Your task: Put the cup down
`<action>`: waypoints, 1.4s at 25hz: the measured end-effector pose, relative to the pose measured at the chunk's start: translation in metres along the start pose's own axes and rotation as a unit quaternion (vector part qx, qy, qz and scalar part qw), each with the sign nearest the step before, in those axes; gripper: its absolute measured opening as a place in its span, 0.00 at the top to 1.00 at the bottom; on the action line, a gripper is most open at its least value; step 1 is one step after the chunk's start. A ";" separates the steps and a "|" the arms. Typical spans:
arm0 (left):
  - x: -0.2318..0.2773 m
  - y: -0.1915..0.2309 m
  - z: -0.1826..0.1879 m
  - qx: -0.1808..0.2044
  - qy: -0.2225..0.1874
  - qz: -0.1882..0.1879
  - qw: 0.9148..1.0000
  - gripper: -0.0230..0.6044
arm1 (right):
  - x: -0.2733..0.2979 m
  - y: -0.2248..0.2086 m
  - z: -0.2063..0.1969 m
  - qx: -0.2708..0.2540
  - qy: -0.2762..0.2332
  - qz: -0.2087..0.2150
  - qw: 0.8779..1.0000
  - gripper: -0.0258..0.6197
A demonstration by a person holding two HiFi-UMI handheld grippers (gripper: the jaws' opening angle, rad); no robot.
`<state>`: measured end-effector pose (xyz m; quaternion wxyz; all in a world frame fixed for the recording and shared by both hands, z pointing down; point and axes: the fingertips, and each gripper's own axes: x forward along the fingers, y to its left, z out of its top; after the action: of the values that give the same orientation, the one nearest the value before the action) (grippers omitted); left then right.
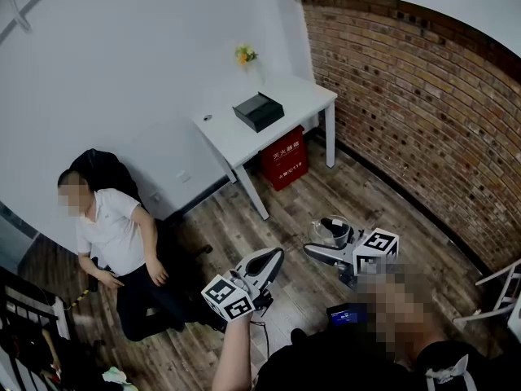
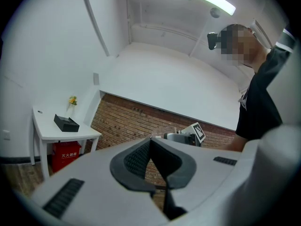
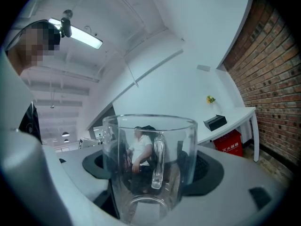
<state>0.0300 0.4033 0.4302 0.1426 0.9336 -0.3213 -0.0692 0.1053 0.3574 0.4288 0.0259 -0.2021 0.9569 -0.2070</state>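
The left gripper's [image 2: 150, 142] jaws meet at their tips, the dark ribbed pads [image 2: 136, 160] pressed into a narrow wedge with nothing between them. In the head view this left gripper [image 1: 273, 259] sits low and centre, its marker cube [image 1: 228, 297] nearest the holder's forearm [image 1: 236, 353].

The right gripper's [image 3: 153, 167] jaws are closed on a clear glass cup [image 3: 149, 166], one dark pad against each side of its wall. The cup stands upright in the grip, and its handle [image 3: 158, 161] shows through the glass. From the head view the right gripper [image 1: 324, 247] carries the cup [image 1: 330, 232] in the air above the wooden floor [image 1: 285, 202], just right of the left gripper, with its own marker cube [image 1: 376, 251] behind.

Far left, a person in a white shirt [image 1: 110, 230] sits against the white wall [image 1: 122, 55] on a dark chair [image 1: 102, 169]. Towards the middle stands a white table [image 1: 281, 125], well apart from the cup, bearing a black box [image 1: 259, 111] and, at its far corner, a small bunch of yellow flowers [image 1: 245, 54]. A red box [image 1: 283, 158] with white lettering sits under the table. A brick wall [image 1: 423, 96] runs along the right, and a white frame [image 1: 501, 287] shows at the right edge.
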 end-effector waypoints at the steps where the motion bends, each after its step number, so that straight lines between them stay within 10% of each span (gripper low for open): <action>1: 0.000 0.000 -0.001 0.000 0.000 0.000 1.000 0.95 | 0.000 -0.001 -0.001 0.002 0.000 0.001 1.000 0.32; 35: 0.066 0.012 -0.006 -0.001 0.002 0.047 0.999 0.95 | -0.055 -0.080 0.008 0.047 -0.010 0.000 0.999 0.32</action>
<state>0.0759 0.3548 0.4373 0.1472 0.9175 -0.3645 -0.0609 0.1870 0.3093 0.4525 0.0446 -0.2026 0.9457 -0.2502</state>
